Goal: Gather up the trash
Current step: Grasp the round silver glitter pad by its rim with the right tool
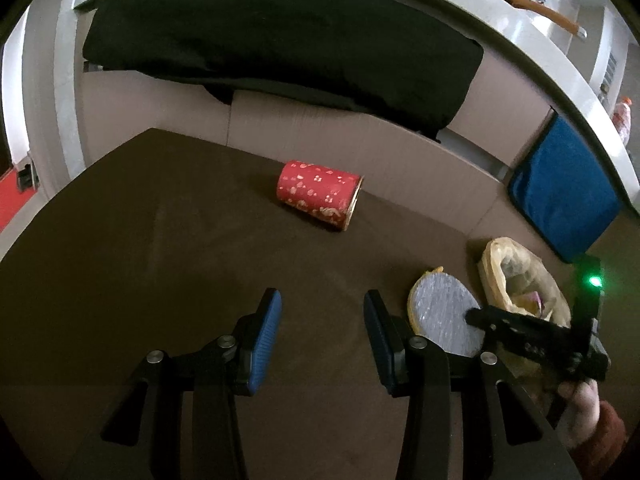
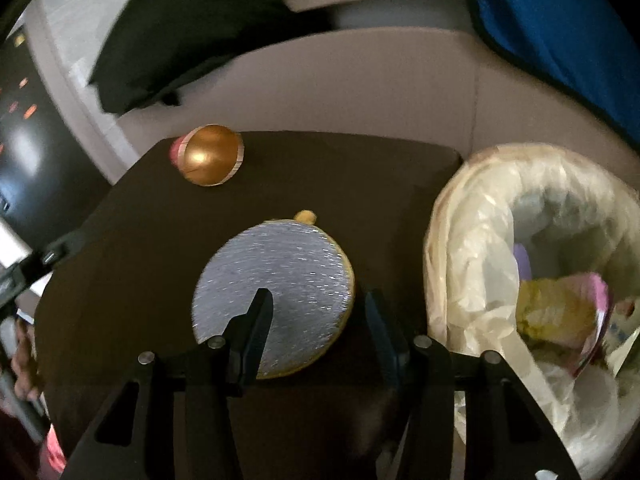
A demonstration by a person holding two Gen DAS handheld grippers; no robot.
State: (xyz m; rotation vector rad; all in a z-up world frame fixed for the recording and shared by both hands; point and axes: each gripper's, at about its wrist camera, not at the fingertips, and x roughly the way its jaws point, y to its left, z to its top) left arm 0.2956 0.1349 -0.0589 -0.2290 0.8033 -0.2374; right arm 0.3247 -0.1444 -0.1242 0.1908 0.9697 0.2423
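A round silver-topped lid (image 2: 280,292) with a yellow rim is lying flat on the dark brown counter (image 2: 340,184), sitting in the lower centre of the right wrist view. The right gripper (image 2: 316,320) is hovering over it with its jaws spread wide, holding nothing; one finger is crossing the lid's near edge and the other is lying just right of the rim. In the left wrist view the same lid (image 1: 444,312) is showing at the lower right, with the right gripper (image 1: 500,328) reaching in over it from the right edge of the frame. Just right of the lid, a bin lined with a pale plastic bag (image 2: 480,248) is standing beside the counter, and crumpled yellow and pink wrappers (image 2: 560,312) are lying inside it. Farther back on the counter, a red paper cup (image 1: 320,194) with a gold pattern is lying on its side in the centre of the left wrist view; the right wrist view shows its gold inside (image 2: 210,156) at the upper left. The left gripper (image 1: 322,336) is hovering over bare counter at the bottom of its frame, jaws wide apart and holding nothing. Beyond the counter, a black cushion (image 1: 280,48) is filling the upper part of the left wrist view and a blue cushion (image 1: 560,188) is sitting at the right edge.
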